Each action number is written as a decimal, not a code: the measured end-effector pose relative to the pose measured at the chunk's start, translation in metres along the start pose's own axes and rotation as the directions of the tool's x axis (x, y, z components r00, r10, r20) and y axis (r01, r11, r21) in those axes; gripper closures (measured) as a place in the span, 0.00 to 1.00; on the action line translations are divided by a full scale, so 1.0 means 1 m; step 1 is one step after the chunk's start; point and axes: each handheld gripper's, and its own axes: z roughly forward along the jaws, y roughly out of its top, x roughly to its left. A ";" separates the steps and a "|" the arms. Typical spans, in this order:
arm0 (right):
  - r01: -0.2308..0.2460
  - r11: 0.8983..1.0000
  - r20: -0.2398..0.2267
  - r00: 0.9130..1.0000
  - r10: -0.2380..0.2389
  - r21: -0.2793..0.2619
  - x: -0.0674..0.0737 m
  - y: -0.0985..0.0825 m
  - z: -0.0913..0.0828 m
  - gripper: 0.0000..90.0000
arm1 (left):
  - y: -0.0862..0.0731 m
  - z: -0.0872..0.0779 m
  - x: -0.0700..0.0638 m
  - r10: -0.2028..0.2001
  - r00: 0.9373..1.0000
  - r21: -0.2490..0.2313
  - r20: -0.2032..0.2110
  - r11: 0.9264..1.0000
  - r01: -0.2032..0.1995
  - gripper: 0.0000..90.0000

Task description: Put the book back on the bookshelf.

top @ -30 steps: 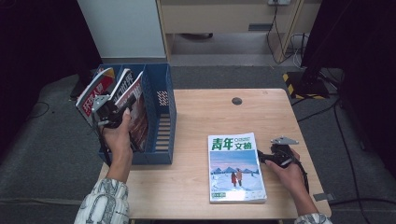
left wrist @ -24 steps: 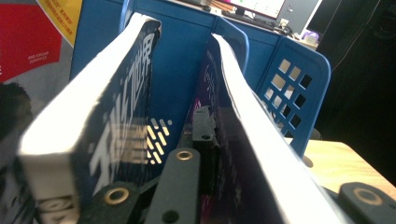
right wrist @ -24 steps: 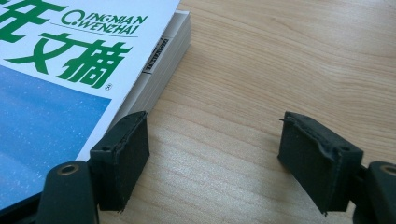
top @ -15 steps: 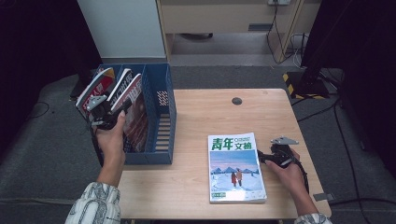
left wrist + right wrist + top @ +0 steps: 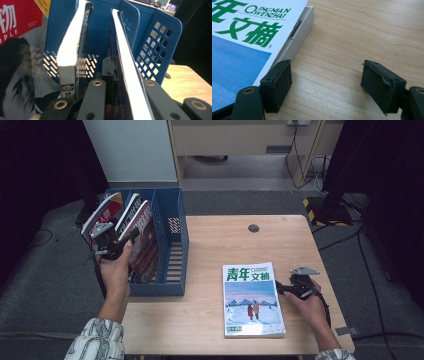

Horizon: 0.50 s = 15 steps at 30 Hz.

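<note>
A blue file rack (image 5: 170, 220) stands at the table's left edge with several magazines leaning in it. My left gripper (image 5: 129, 239) is at the rack's near side, shut on a thin dark-covered magazine (image 5: 145, 240). In the left gripper view that magazine's white edge (image 5: 127, 65) runs up between the jaws of the left gripper (image 5: 117, 85). A green-titled magazine with a blue snow scene (image 5: 252, 300) lies flat on the table. My right gripper (image 5: 282, 289) rests open at its right edge. In the right gripper view the right gripper (image 5: 327, 82) has one jaw at the magazine's (image 5: 249, 37) edge and one over bare wood.
In the rack a thick magazine (image 5: 75, 50) stands left of the held one, and a red-covered magazine (image 5: 102, 212) leans at the far left. The wooden table (image 5: 225, 240) has a round cable hole (image 5: 253, 228) near its far edge. Grey carpet lies beyond the table.
My left hand has drifted slightly to the left with the thin magazine still in its grip. The right hand and the flat magazine have stayed in place.
</note>
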 end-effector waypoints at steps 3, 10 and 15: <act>0.000 1.000 0.000 1.000 0.000 0.000 0.000 0.000 0.000 0.27 | 0.004 -0.003 -0.002 0.026 1.000 -0.001 -0.005 1.000 -0.026 0.88; 0.000 1.000 0.000 1.000 0.000 0.000 0.000 0.000 0.000 0.27 | 0.013 -0.002 -0.010 0.047 0.999 0.049 -0.002 0.998 -0.047 0.87; 0.001 1.000 -0.001 1.000 -0.001 0.001 0.000 0.000 0.000 0.27 | 0.018 0.004 -0.013 0.056 0.998 0.096 -0.002 0.994 -0.056 0.85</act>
